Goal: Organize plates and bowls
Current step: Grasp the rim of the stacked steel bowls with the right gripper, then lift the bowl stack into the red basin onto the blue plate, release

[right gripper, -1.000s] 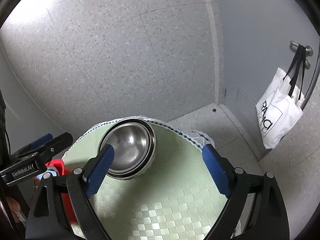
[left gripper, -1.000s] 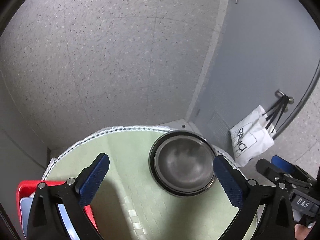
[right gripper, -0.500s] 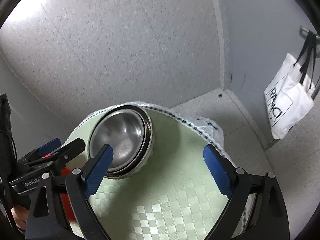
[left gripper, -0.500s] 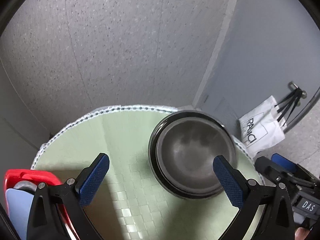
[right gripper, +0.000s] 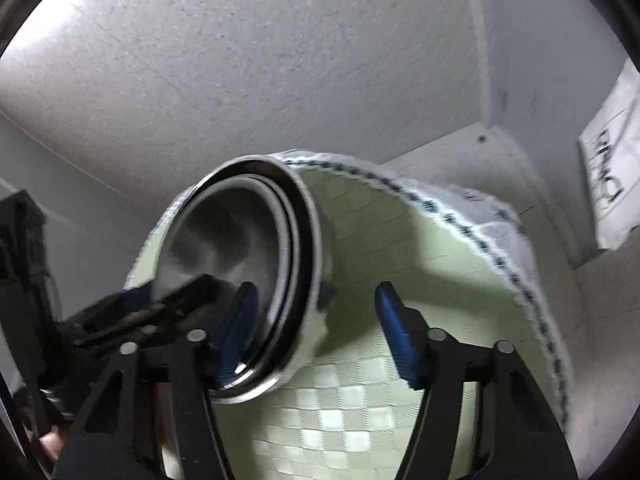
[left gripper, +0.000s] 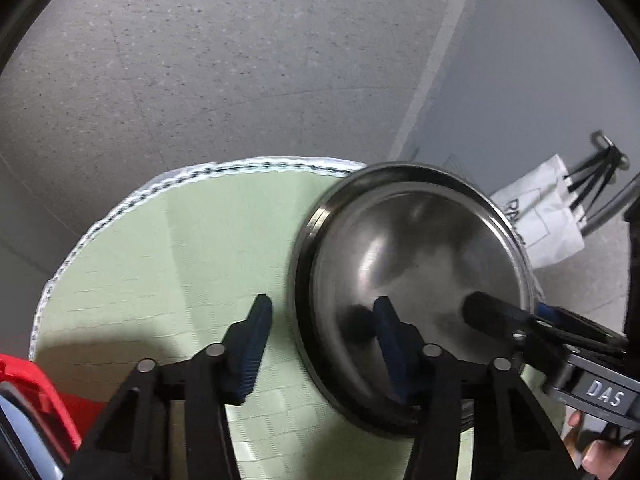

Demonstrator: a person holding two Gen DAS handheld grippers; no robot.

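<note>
A stack of nested steel bowls (left gripper: 416, 264) sits at the far edge of a round table under a green checked cloth (left gripper: 192, 256). My left gripper (left gripper: 320, 332) is open and straddles the stack's left rim: the right finger is inside the bowl, the left finger outside on the cloth. My right gripper (right gripper: 316, 316) is open and straddles the stack's (right gripper: 240, 252) right rim, with its left finger inside the bowl. Each gripper shows in the other's view. The frames are blurred by motion.
A red crate (left gripper: 36, 404) holding a pale plate sits at the table's near left. A white tote bag (left gripper: 548, 216) hangs on a grey door to the right. The table stands in a corner of speckled grey walls, its edge just behind the bowls.
Both grippers have moved forward and down onto the bowl stack and narrowed from wide open, each now straddling a rim. The bowls look much larger in both views.
</note>
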